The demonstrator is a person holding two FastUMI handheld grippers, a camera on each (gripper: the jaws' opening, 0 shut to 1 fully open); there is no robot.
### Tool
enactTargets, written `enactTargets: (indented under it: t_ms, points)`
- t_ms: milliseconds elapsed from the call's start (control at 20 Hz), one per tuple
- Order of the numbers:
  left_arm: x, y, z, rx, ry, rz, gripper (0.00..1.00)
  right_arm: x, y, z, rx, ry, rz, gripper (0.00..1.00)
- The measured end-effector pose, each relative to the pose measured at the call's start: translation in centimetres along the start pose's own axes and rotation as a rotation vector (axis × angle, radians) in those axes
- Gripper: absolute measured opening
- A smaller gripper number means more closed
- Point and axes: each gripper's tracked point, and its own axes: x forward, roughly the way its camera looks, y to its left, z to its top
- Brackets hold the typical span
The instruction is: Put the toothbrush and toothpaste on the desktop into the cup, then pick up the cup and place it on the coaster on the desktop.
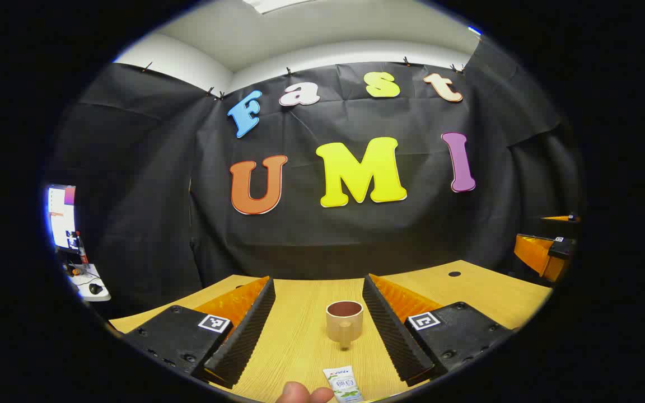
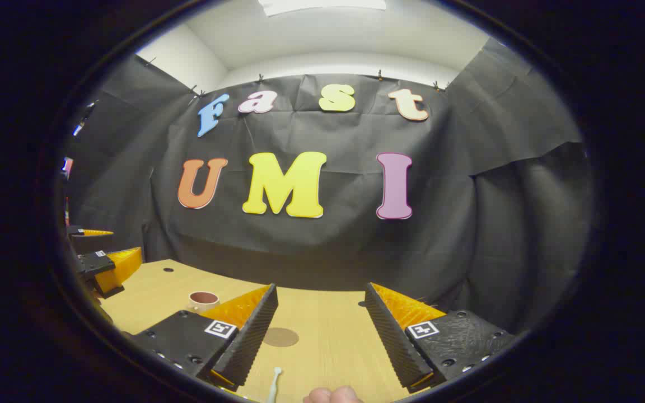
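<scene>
Both grippers hover over the wooden desktop with fingers spread wide and holding nothing. Left gripper faces the cup, toothpaste just before it. Right gripper faces the round coaster, the toothbrush nearer.

black cloth wall behind a wooden desktop — white ceiling, lit panel overhead.
</scene>
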Motion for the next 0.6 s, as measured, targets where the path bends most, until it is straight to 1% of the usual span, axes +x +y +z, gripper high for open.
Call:
enactTargets:
  t_ms: [150,200,350,600]
  points:
    - [0.1,-0.5,-0.2,-0.016,-0.004,-0.015,0.99,-0.1,-0.4,0.1,-0.009,-0.002,-0.011,0.94]
    - [0.1,-0.6,-0.3,-0.021,-0.002,-0.022,0.99,-0.3,-0.5,0.1,-0.017,-0.006,-0.015,0.96]
    - [0.1,-1.1,-0.7,-0.025,0.013,-0.035,0.99,-0.6,-0.4,0.2,-0.037,-0.015,-0.019,0.94]
    - [-0.1,-1.1,0.0,-0.018,-0.005,-0.025,0.99,-0.7,-0.5,0.5,-0.029,-0.022,-0.021,0.94]
